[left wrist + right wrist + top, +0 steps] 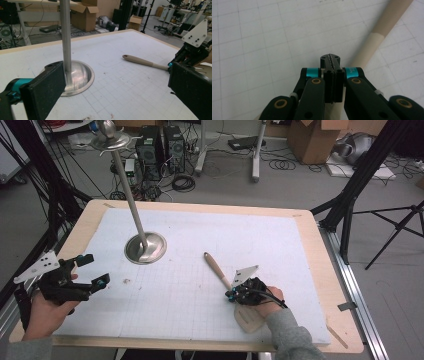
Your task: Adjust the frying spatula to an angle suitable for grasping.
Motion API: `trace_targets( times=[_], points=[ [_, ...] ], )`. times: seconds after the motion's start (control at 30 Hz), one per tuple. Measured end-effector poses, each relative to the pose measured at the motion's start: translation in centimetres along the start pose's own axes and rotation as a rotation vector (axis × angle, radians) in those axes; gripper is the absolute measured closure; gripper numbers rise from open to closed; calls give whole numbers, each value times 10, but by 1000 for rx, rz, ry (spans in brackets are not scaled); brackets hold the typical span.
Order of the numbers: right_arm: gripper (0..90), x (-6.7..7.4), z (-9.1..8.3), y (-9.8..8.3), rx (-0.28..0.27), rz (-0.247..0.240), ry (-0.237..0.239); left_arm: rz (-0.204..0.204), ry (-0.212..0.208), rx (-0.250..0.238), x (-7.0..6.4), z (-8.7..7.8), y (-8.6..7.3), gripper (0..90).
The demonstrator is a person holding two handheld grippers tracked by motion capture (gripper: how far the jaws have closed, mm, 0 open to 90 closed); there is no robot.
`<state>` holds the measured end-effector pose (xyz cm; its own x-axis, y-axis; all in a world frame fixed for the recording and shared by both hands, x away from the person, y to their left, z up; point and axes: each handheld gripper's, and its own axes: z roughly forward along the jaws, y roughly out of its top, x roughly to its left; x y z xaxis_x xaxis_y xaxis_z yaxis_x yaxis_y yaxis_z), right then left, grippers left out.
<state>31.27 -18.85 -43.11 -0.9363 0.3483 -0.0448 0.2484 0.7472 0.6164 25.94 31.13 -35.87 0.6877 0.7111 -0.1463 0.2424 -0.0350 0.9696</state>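
Hovering our right gripper (231, 296) with jaws pressed together and empty over the spatula (226, 281) lying on the mat (200, 245), we risk nudging it instead of gripping it.

A steel stand (144, 246) rises from the gridded white mat (190, 285), cardboard boxes (315, 137) behind.

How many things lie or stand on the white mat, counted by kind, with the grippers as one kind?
Metal stand: 1
Spatula: 1
Grippers, the left gripper and the right gripper: 2
Total: 4
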Motion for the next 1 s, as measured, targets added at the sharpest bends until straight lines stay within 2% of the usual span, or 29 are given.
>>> trace_targets(
  times=[0.07,0.2,0.27,0.3,0.53,0.67,0.77,0.83,1.0],
  points=[
    [900,2,-3,-1,19,-11,-7,0,-3,1,0,1,0,18],
    [900,3,-7,-5,23,-17,-30,1,-3,3,-1,1,0,18],
    [900,2,-9,-7,36,-28,-25,1,-4,0,-1,1,0,18],
    [900,1,-9,-9,29,-12,-21,-1,-1,-1,-1,0,0,18],
    [900,-5,-15,-18,17,13,-18,-4,2,-3,0,-2,-1,18],
    [900,-4,-15,-18,16,6,-36,-5,1,0,0,0,-1,18],
    [900,-5,-15,-18,11,24,-32,-2,-1,4,0,1,-1,18],
    [900,-2,-15,-16,-11,26,-21,0,-2,4,0,2,0,18],
    [900,14,-3,9,-60,-64,-19,1,-4,7,-1,3,0,18]
  ],
)
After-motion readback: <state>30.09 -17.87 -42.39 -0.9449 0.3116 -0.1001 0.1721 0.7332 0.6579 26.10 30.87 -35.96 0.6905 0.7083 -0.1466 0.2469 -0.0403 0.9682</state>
